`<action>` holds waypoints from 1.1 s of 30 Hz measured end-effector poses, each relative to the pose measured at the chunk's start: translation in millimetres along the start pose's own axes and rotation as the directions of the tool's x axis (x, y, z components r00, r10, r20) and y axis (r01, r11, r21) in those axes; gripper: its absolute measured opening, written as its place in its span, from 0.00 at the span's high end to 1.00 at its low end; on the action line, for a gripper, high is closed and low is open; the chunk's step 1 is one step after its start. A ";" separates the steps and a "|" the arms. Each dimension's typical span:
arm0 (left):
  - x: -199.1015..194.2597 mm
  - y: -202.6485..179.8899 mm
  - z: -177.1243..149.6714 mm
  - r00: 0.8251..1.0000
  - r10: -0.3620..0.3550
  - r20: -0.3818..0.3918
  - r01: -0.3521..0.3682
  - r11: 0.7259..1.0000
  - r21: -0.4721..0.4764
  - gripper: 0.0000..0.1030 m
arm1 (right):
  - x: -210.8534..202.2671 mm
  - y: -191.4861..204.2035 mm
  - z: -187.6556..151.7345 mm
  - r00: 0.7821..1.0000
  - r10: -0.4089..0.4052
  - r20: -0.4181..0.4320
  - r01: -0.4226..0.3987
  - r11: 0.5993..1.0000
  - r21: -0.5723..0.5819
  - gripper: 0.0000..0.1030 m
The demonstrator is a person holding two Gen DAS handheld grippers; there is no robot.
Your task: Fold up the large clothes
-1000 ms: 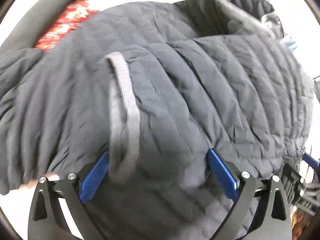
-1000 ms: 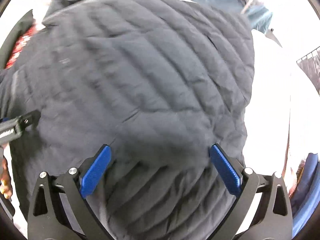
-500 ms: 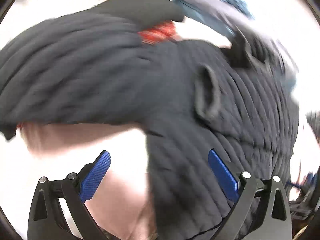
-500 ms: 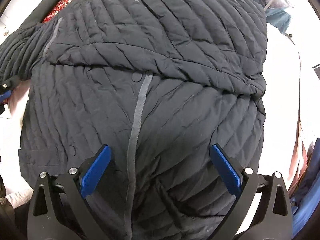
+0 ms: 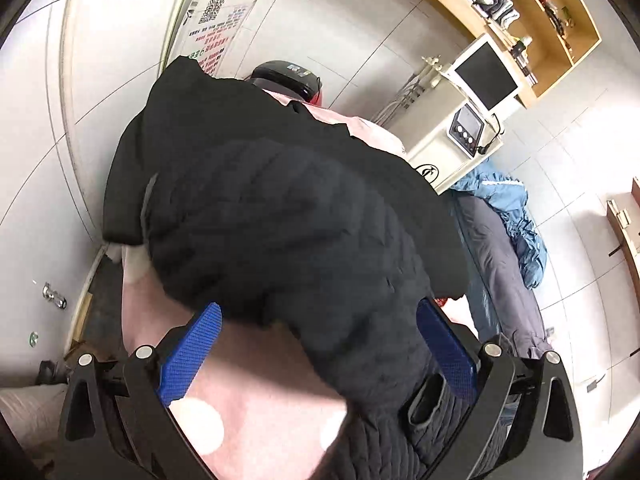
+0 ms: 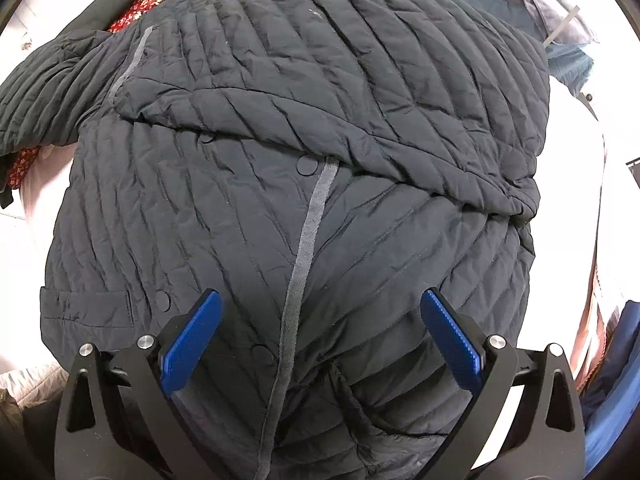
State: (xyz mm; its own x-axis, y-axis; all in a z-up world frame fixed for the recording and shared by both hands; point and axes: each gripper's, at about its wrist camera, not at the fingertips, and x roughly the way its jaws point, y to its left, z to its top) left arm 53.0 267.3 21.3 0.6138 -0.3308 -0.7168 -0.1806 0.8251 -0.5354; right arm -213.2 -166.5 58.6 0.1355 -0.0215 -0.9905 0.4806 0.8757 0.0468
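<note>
A dark quilted puffer jacket (image 6: pixel 320 152) lies spread over the pink bed, one sleeve folded across its front above the grey placket strip (image 6: pixel 308 240). My right gripper (image 6: pixel 320 340) hovers open over the jacket's lower front, holding nothing. In the left wrist view a bulging sleeve or side of the jacket (image 5: pixel 288 220) fills the middle. My left gripper (image 5: pixel 320 352) is open, its blue pads either side of the fabric's lower edge, not closed on it.
The pink bed surface (image 5: pixel 256 392) shows under the left gripper. A blue garment (image 5: pixel 516 216) and a dark grey one (image 5: pixel 496 264) lie at the right. A white machine with a screen (image 5: pixel 460 128) and wooden shelves (image 5: pixel 532 12) stand behind. Red patterned cloth (image 6: pixel 140 4) lies at the jacket's far left.
The left gripper swung off the jacket's top, left and low to its side, now looking across the room. The right gripper pulled back, showing the whole jacket with its sleeve folded across.
</note>
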 end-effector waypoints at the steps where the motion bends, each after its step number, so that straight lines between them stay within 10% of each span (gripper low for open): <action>1: 7.0 -0.7 5.1 1.000 0.004 -0.014 -0.004 1.000 -0.001 0.13 | 0.3 0.4 -0.2 1.000 -0.001 0.002 0.001 1.000 0.003 0.05; 7: 32.0 -23.2 12.9 0.999 0.035 -0.041 -0.032 0.997 0.066 0.72 | -2.1 -12.5 1.1 1.000 -0.013 0.019 0.013 1.000 0.020 0.05; 11: 21.9 -95.5 -2.2 1.000 0.011 -0.006 -0.009 0.956 0.292 0.83 | -3.5 -30.8 -1.7 0.999 -0.016 0.033 0.014 0.998 0.065 0.05; 14: 25.4 -188.1 -46.7 0.999 -0.044 -0.009 0.041 0.788 0.614 0.83 | -9.4 -41.7 -1.9 0.999 -0.020 0.046 0.015 0.994 0.105 0.05; 17: 55.9 -262.2 -112.2 0.979 -0.108 -0.172 0.201 0.636 0.745 0.83 | -17.8 -55.6 -0.2 0.998 -0.027 0.061 0.018 0.990 0.138 0.05; 20: 107.8 -310.9 -205.2 0.931 0.007 -0.365 0.317 0.483 0.816 0.76 | -24.1 -71.7 -2.0 0.997 -0.036 0.069 0.023 0.983 0.180 0.05; 23: 145.8 -326.4 -290.5 0.897 0.186 -0.402 0.333 0.314 0.889 0.53 | -30.0 -86.4 -9.5 0.997 -0.046 0.065 0.031 0.974 0.222 0.05; 28: 146.6 -325.5 -338.3 0.825 0.212 -0.524 0.458 0.293 0.840 0.12 | -33.3 -115.0 -24.9 0.997 -0.060 0.053 0.042 0.955 0.293 0.05; 33: 92.4 -330.8 -349.2 0.825 0.091 -0.558 0.545 0.139 0.827 0.12 | -38.8 -154.4 -22.5 0.994 -0.093 0.052 0.065 0.919 0.389 0.05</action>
State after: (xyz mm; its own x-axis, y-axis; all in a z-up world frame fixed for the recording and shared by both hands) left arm -98.9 -196.1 -23.8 0.0604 -0.4534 -0.8892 0.9447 0.3137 -0.0957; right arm -312.2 -290.0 86.9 0.1357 -0.1276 -0.9825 0.7877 0.6154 0.0288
